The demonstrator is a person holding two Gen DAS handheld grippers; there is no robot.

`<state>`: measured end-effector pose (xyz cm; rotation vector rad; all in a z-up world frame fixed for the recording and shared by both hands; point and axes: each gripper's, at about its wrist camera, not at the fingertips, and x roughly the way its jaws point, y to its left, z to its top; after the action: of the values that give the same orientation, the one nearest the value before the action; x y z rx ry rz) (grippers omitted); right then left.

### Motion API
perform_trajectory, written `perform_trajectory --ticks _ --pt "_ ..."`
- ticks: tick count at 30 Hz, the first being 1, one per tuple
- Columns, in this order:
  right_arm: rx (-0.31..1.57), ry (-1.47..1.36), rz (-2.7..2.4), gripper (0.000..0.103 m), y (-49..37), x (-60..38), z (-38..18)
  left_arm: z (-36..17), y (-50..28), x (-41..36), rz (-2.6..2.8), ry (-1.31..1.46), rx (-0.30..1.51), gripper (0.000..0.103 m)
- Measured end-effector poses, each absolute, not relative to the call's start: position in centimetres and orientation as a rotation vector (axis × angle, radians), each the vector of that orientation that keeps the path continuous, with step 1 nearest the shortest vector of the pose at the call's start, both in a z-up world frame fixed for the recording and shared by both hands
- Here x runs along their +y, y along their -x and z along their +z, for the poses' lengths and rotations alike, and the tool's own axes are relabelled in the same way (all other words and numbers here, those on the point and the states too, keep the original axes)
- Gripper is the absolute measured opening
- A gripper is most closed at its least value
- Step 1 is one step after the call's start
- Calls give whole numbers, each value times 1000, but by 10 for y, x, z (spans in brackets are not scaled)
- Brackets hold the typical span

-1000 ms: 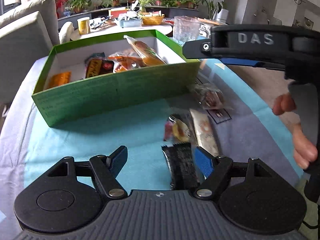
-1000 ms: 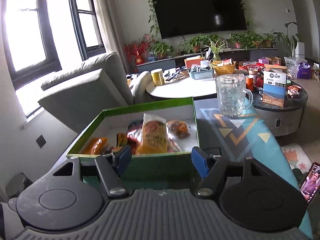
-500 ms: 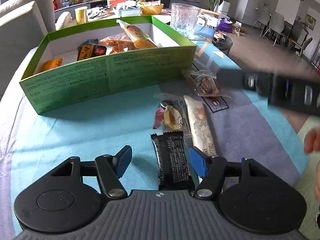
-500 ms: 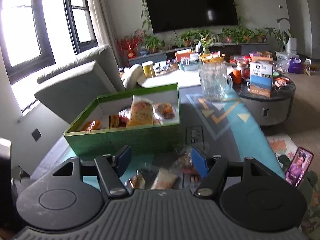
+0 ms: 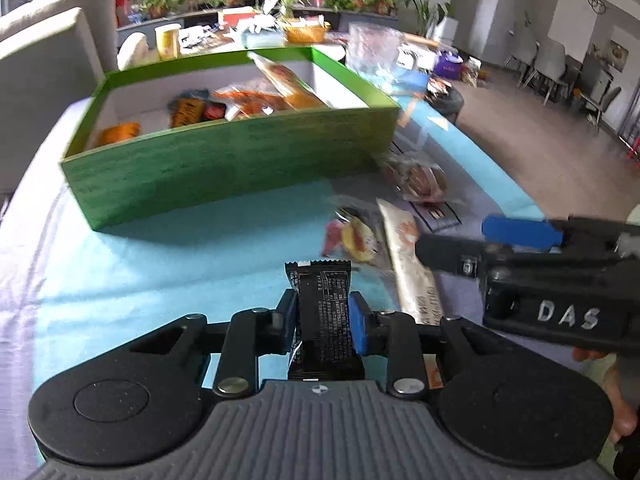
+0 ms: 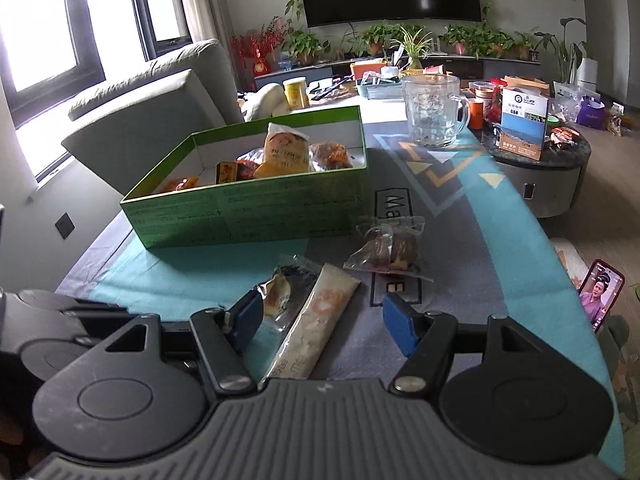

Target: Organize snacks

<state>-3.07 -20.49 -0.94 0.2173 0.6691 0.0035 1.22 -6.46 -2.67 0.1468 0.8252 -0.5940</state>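
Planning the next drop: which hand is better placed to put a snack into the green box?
Left. The left gripper is shut on the black snack bar, facing the green box. The right gripper is open and empty over the long beige packet.

"DAS" in raised letters on right gripper (image 5: 516,236) body; "Ma" printed on tablecloth (image 6: 500,240); other print unreadable

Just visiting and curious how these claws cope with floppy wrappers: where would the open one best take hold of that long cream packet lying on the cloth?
Probably mid-length, across its narrow width, coming down from above. The long cream snack packet lies flat, running away between the open right claw fingers, so its long edges already face the pads. The yellow clear-wrapped snack crowds its left edge, so keep that finger tight to the packet.
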Motion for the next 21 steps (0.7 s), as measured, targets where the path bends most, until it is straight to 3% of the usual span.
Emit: perform_trajectory --ticks 17,21 --pt "786 -132 13 36 27 -170 -32 -11 -20 -22 -500 -47 780 26" --pt "783 -120 -3 30 30 -169 -30 -6 -16 -18 -490 -31 756 26"
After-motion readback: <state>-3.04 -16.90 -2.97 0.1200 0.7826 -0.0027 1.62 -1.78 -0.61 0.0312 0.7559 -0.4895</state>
